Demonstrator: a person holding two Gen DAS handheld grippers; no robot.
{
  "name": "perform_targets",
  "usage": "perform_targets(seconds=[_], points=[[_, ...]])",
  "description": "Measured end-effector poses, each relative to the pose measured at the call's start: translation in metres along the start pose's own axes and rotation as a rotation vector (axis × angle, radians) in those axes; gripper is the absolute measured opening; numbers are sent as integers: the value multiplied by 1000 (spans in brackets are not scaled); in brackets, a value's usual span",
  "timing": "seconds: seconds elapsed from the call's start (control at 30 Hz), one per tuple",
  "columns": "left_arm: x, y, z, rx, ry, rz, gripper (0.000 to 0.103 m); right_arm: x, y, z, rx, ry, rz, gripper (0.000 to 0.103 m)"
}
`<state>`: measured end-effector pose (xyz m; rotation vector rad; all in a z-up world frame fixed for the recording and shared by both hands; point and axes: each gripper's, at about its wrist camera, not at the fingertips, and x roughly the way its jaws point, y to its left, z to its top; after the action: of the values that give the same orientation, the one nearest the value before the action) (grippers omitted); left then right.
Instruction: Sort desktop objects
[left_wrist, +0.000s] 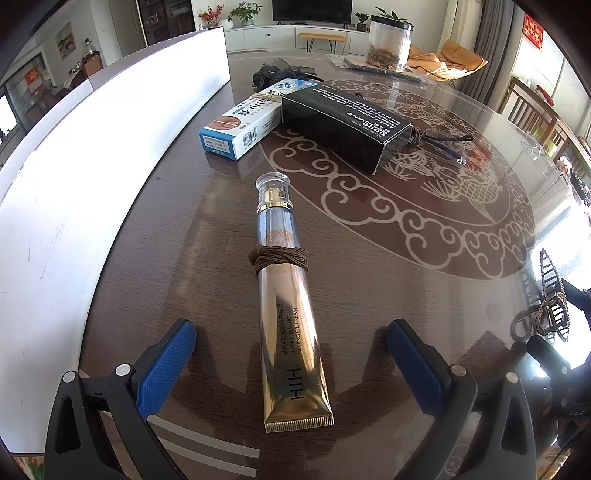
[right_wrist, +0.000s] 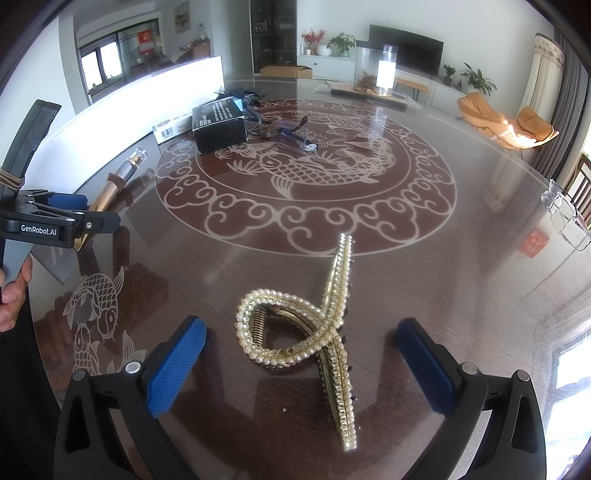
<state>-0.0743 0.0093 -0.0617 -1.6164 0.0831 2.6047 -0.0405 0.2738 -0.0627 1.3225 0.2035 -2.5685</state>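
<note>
The left gripper (left_wrist: 291, 345) is spread wide, its blue pads (left_wrist: 168, 363) on either side of a gold tube (left_wrist: 290, 321) that lies flat on the table (left_wrist: 369, 295) between them, touching neither. The tube's crimped end is nearest the gripper and its clear cap points away; a brown cord (left_wrist: 277, 257) is wound around its middle. Farther ahead lie a white box (left_wrist: 243, 123) and a black box (left_wrist: 341, 127), side by side and touching, with the black one to the right. A white board (left_wrist: 92, 155) runs along the left. The right gripper (right_wrist: 301, 356) is likewise wide open, with a pearl hair clip (right_wrist: 317, 339) resting on the table between its pads (right_wrist: 175, 365), clear of both. Far to its left the left gripper appears, with the tube beyond it. A clear jar (right_wrist: 375, 70) stands far ahead across the table.
</note>
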Motion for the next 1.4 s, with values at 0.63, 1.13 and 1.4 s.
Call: perform_targets(seconds=[0.63,1.13,1.4], points=[[0,0,-1,0,-1,0,103,0,0,0,0,0,0,103],[-19,45,7,-38,2,-259,103,0,-1,0,1,-1,1,103],[-6,21,22,56,20,-105,90,-1,-2,0,7,-5,13,103]])
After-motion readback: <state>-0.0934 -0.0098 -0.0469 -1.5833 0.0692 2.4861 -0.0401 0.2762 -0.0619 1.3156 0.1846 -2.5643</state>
